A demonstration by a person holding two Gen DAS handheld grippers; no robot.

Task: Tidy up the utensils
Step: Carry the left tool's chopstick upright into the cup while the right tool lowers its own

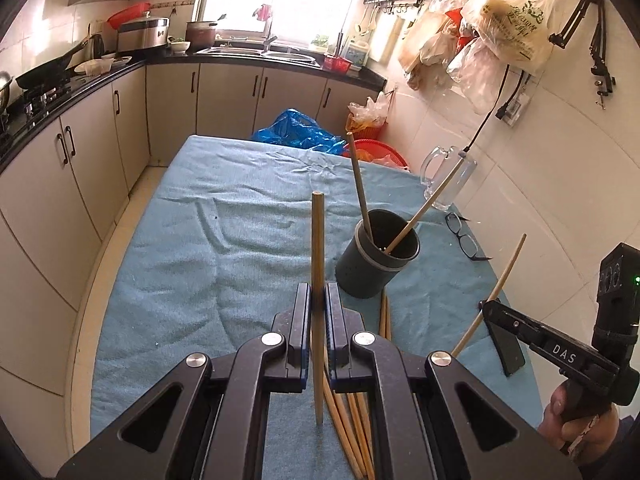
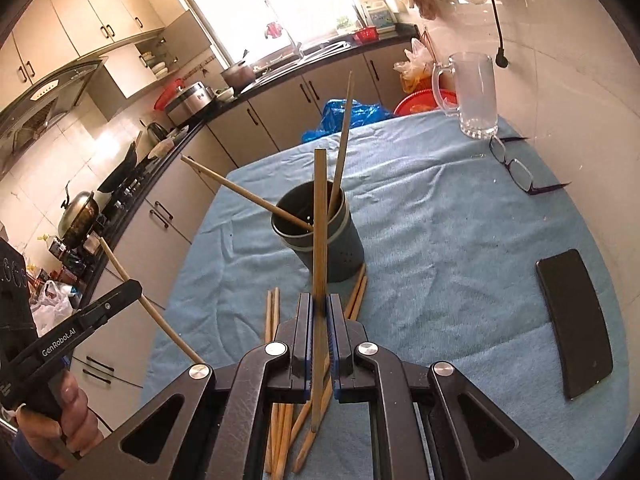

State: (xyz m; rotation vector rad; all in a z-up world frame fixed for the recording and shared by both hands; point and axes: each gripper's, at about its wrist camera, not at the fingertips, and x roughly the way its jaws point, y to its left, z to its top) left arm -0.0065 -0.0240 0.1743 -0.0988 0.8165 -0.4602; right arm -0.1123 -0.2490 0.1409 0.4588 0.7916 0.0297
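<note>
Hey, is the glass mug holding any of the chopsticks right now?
No, the glass mug stands empty at the table's far edge; two chopsticks sit in the dark holder.

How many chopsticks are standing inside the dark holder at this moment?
2. One chopstick leans toward the far side of the holder; the other chopstick tilts toward the stove side. None seems hidden inside.

chopstick [image 1: 318, 264] between clamped jaws
</note>
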